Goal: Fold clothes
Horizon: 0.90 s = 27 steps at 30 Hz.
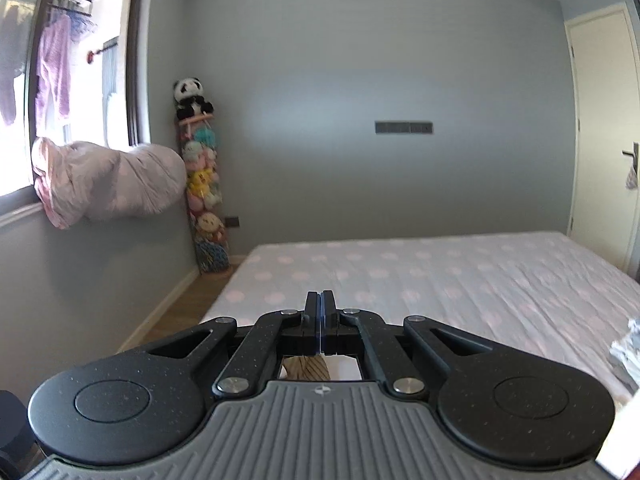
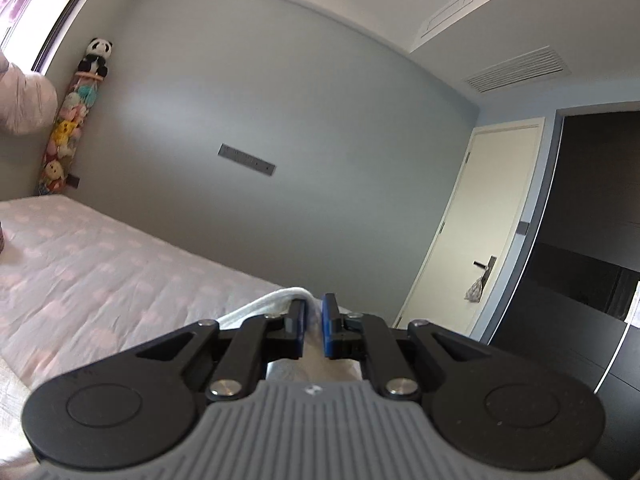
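In the left wrist view, one black two-finger left gripper (image 1: pixel 321 300) fills the lower frame, its two jaws pressed flat together. Through the gap beneath the jaws a scrap of striped beige fabric (image 1: pixel 306 368) is glimpsed; whether it is pinched cannot be told. At the right edge, one crumpled grey-and-white garment (image 1: pixel 628 350) is seen lying on the bed, well apart from the jaws. Beyond, one wide mattress covered in a pale sheet with pink dots (image 1: pixel 440 280) spans the middle and right of the frame. At mid left, one bundled pink quilt (image 1: pixel 116 184) is draped over the windowsill. In the corner beside it, one tall column of stuffed toys (image 1: pixel 204 196) is topped by one black-and-white plush panda (image 1: pixel 190 98). One dark rectangular switch panel (image 1: pixel 404 127) is mounted on the grey-blue far wall, and one cream door (image 1: pixel 604 132) stands at the right.

In the right wrist view, one black right gripper with two blue pads (image 2: pixel 314 312) occupies the lower frame, its jaws standing slightly apart and pinching one fold of white cloth (image 2: pixel 264 304), which trails off to the lower left over the bed. The same cream door, with one small grey cloth hung from its handle (image 2: pixel 475 290), is seen at the right, and one dark wardrobe front (image 2: pixel 592 240) at the far right.
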Each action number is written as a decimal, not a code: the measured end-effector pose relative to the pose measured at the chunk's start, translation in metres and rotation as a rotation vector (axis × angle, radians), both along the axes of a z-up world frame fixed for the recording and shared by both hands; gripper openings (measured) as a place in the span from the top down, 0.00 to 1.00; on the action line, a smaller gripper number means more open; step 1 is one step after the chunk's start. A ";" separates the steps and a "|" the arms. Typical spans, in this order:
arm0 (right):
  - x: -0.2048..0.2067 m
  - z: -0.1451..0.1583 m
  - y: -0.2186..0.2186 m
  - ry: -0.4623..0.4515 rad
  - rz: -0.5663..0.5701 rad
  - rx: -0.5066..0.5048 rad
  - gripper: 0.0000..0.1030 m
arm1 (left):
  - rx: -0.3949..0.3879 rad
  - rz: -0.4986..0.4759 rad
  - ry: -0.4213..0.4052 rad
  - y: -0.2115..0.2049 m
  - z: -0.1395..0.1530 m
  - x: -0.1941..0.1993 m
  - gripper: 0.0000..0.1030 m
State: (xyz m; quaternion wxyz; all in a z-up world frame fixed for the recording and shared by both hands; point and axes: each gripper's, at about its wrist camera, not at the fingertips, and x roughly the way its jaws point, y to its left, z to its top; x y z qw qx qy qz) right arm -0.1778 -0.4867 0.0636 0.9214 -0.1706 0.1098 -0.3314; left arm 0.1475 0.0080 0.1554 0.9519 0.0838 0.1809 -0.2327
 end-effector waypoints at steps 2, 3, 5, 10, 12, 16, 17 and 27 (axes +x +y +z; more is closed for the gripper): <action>0.005 -0.014 -0.003 0.030 -0.008 0.025 0.90 | 0.047 -0.054 0.070 -0.012 -0.023 0.009 1.00; 0.007 -0.020 -0.006 0.041 -0.013 0.039 0.90 | 0.073 -0.084 0.106 -0.020 -0.035 0.014 1.00; 0.011 -0.029 -0.009 0.061 -0.024 0.058 0.90 | 0.123 -0.145 0.178 -0.034 -0.059 0.023 1.00; 0.018 -0.041 -0.021 0.095 -0.058 0.082 0.90 | 0.241 -0.331 0.309 -0.078 -0.116 0.019 0.97; 0.019 -0.045 -0.026 0.103 -0.073 0.090 0.90 | 0.277 -0.404 0.334 -0.095 -0.131 0.013 0.90; 0.020 -0.054 -0.034 0.102 -0.107 0.100 0.90 | 0.367 -0.542 0.381 -0.122 -0.170 -0.019 0.83; 0.020 -0.055 -0.037 0.100 -0.114 0.103 0.90 | 0.401 -0.574 0.398 -0.129 -0.180 -0.025 0.82; 0.012 -0.063 -0.050 0.098 -0.146 0.127 0.90 | 0.820 -0.887 0.587 -0.185 -0.271 -0.048 0.69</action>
